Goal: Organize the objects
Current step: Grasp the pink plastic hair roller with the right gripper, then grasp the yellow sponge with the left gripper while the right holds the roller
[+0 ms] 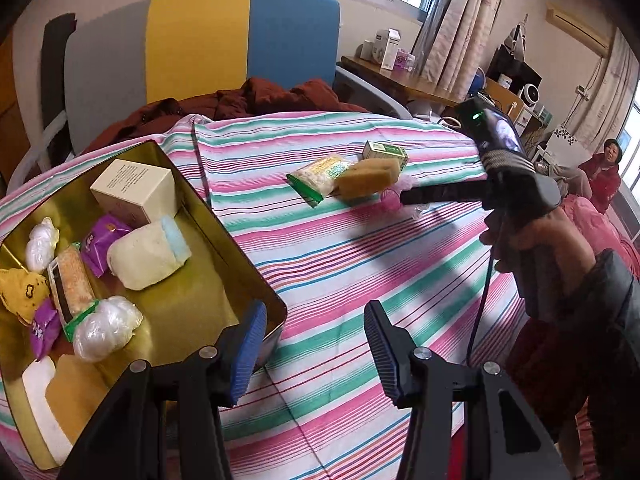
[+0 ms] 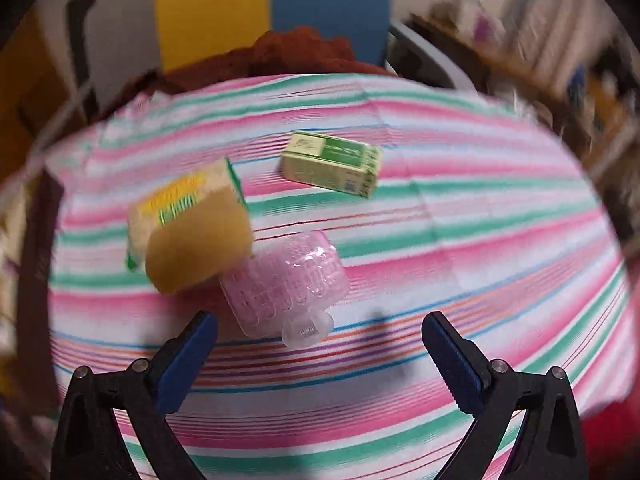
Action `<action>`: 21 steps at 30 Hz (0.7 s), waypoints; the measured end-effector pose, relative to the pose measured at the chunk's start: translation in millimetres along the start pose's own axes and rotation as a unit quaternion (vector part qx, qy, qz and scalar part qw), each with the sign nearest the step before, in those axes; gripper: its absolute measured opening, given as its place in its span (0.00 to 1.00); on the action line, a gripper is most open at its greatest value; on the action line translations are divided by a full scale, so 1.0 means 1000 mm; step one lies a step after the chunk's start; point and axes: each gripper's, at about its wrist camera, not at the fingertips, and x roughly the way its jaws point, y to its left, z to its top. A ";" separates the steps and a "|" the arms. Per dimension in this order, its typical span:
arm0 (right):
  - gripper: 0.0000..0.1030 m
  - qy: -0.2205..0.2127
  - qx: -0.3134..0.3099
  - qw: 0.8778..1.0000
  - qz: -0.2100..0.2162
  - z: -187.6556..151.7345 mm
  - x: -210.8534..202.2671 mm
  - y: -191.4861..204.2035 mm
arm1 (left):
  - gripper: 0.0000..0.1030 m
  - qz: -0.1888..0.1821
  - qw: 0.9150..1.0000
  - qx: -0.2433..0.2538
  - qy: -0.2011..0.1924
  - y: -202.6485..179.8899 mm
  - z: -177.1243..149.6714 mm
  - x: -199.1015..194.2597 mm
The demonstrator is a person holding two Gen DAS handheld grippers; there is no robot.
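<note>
A gold metal tin [image 1: 224, 236] sits open on the striped bedsheet [image 1: 340, 264], at the left of the left wrist view. Inside it lie a cream carton [image 1: 134, 190], a pale yellow foam roll with a blue end [image 1: 146, 256], two purple sachets [image 1: 102, 242], two wads of clear plastic film [image 1: 106, 326], a snack bar in a wrapper [image 1: 72, 282], a yellow cloth [image 1: 20, 290] and pale blocks near the front corner.

Four things are still out on the sheet, well apart from the tin. A tan sponge [image 2: 198, 240] lies partly on top of a green-edged snack packet [image 2: 180, 200]; a pink translucent bottle with a clear cap [image 2: 286, 286] touches the sponge's near side; a green-and-cream carton [image 2: 332, 166] lies beyond them, apart from the bottle.

The left gripper [image 1: 316, 344] hangs over the sheet just beside the tin's near corner, its blue pads spread wide and holding nothing. The right gripper [image 2: 320, 344] is also spread wide and empty, with the bottle's cap between and just ahead of its fingertips.

Only the left wrist view shows the tin and its contents, the right hand [image 1: 532, 244] on its gripper's handle, and a seated person far off at the right. The right wrist view is blurred, yet it alone shows the bottle clearly; from the left camera the bottle is mostly hidden behind the right gripper's finger.
</note>
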 end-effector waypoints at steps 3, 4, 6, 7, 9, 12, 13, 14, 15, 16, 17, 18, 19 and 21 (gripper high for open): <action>1.00 -0.008 -0.035 0.999 -0.014 0.005 0.005 0.009 | 0.50 -0.009 1.000 -0.002 -0.002 0.002 0.000 -0.001; 1.00 -0.009 -0.040 0.999 -0.011 0.006 0.007 0.011 | 0.50 -0.012 1.000 -0.002 -0.002 0.003 -0.001 -0.001; 1.00 -0.013 -0.041 0.999 -0.011 0.009 0.010 0.011 | 0.50 -0.017 1.000 -0.002 -0.001 0.003 -0.002 -0.001; 1.00 -0.014 -0.039 0.999 -0.006 0.011 0.013 0.012 | 0.50 -0.019 1.000 -0.002 -0.001 0.003 -0.003 -0.002; 0.80 -0.008 -0.026 0.999 0.017 0.014 0.019 0.008 | 0.50 -0.022 1.000 -0.004 -0.001 0.004 -0.003 -0.002; 0.64 0.008 -0.012 0.999 0.031 0.012 0.017 0.002 | 0.50 -0.023 1.000 -0.009 0.001 0.006 -0.004 -0.001; 0.64 0.013 -0.010 0.999 0.031 0.010 0.017 0.001 | 0.50 -0.022 1.000 -0.009 0.001 0.007 -0.003 -0.001; 0.64 0.018 -0.008 0.999 0.026 0.008 0.016 0.000 | 0.50 -0.022 1.000 -0.009 0.001 0.007 -0.003 0.000; 0.63 0.023 -0.002 1.000 0.016 0.005 0.015 -0.003 | 0.50 -0.021 1.000 -0.008 0.001 0.006 -0.002 0.000; 0.63 0.029 0.010 1.000 0.001 0.003 0.014 -0.008 | 0.50 -0.020 1.000 -0.006 0.001 0.006 -0.001 0.000; 0.64 0.033 0.025 0.999 -0.011 0.003 0.014 -0.015 | 0.50 -0.019 1.000 -0.004 0.002 0.006 0.001 0.001; 0.63 0.035 0.039 0.998 -0.017 0.002 0.014 -0.022 | 0.50 -0.018 1.000 -0.002 0.003 0.005 0.002 0.002; 0.63 0.037 0.053 0.998 -0.021 0.003 0.013 -0.028 | 0.50 -0.018 1.000 0.001 0.003 0.004 0.004 0.003; 0.64 0.045 0.071 0.996 -0.014 0.000 0.012 -0.039 | 0.50 -0.014 1.000 0.010 0.004 -0.001 0.010 0.006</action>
